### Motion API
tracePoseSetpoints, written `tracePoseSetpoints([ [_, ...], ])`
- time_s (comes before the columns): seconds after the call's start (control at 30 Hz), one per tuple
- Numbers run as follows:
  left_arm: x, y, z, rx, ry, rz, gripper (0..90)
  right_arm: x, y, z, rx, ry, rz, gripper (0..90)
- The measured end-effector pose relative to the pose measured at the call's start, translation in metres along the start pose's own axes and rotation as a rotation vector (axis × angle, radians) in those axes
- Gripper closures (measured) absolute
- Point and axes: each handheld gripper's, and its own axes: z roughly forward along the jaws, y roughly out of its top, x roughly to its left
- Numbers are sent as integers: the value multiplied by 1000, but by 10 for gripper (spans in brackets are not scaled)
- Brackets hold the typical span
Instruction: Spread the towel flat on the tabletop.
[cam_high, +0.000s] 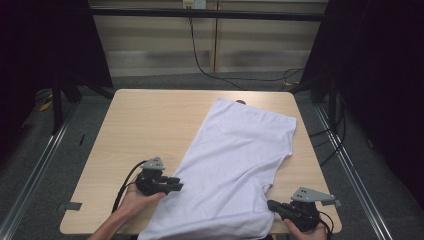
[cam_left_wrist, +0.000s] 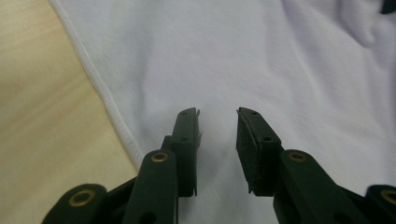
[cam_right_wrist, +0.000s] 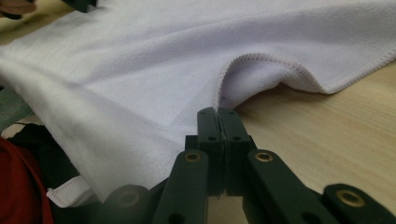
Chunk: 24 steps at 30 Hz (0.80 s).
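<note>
White cloth (cam_high: 235, 160) spread across the right half of the pale wooden bench (cam_high: 145, 125) in the high view, reaching from the upper middle of the frame down past the bottom edge, lower end hanging over the near rim. Left hand-held gripper (cam_high: 176, 184) at lower left of that view, resting at the cloth's left hem; seen in the left gripper view (cam_left_wrist: 218, 135) with jaws parted over flat fabric, nothing pinched between the pads, hem running diagonally at left. Right hand-held gripper (cam_high: 272, 205) at lower right of the high view; in the right gripper view (cam_right_wrist: 217, 122) jaws pressed tight together, clamped on the stitched edge of the cloth, fabric lifted into a small ridge just above the tips, bare wood at right.
</note>
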Motion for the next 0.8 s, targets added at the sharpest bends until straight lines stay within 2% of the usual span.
tracePoseSetpoints([
  [0.07, 5, 4, 11, -8, -28, -8, 690, 0, 1, 1, -5, 2, -5, 892],
  [0.13, 5, 5, 12, -8, 5, 11, 735, 0, 2, 0, -12, 0, -8, 892],
  [0.17, 4, 4, 11, -6, 9, 24, 739, 0, 2, -1, -17, -2, -17, 892],
  [0.2, 1, 0, 4, 5, 52, 51, 744, 1, 2, -1, -18, -1, -16, 892],
  [0.27, 0, -4, 0, 1, 63, 48, 743, 0, 2, -1, -18, -4, -22, 892],
  [0.3, -2, -12, -11, 12, 103, 75, 742, 0, 3, 1, -17, -5, -26, 892],
  [0.33, -2, -12, -11, 12, 103, 75, 742, 0, 3, 1, -17, -5, -26, 892],
  [0.4, -3, -24, -23, 1, 104, 60, 743, 0, 7, 7, -9, 2, -29, 892],
  [0.47, -2, -37, -36, -20, 97, 19, 744, 1, 9, 11, -9, 10, -28, 892],
  [0.5, -4, -43, -42, -22, 103, 13, 743, 4, 13, 17, -1, 17, -43, 892],
  [0.6, -8, -57, -57, -26, 100, -16, 743, 7, 16, 21, 0, 28, -50, 892],
  [0.7, -13, -70, -69, -36, 83, -51, 728, 18, 15, 18, 11, 44, -71, 893],
  [0.73, -16, -73, -71, -35, 65, -65, 670, 27, 10, 9, 17, 58, -77, 893],
  [0.8, -21, -77, -74, -31, 32, -68, 646, 32, 7, 3, 31, 59, -84, 893],
])
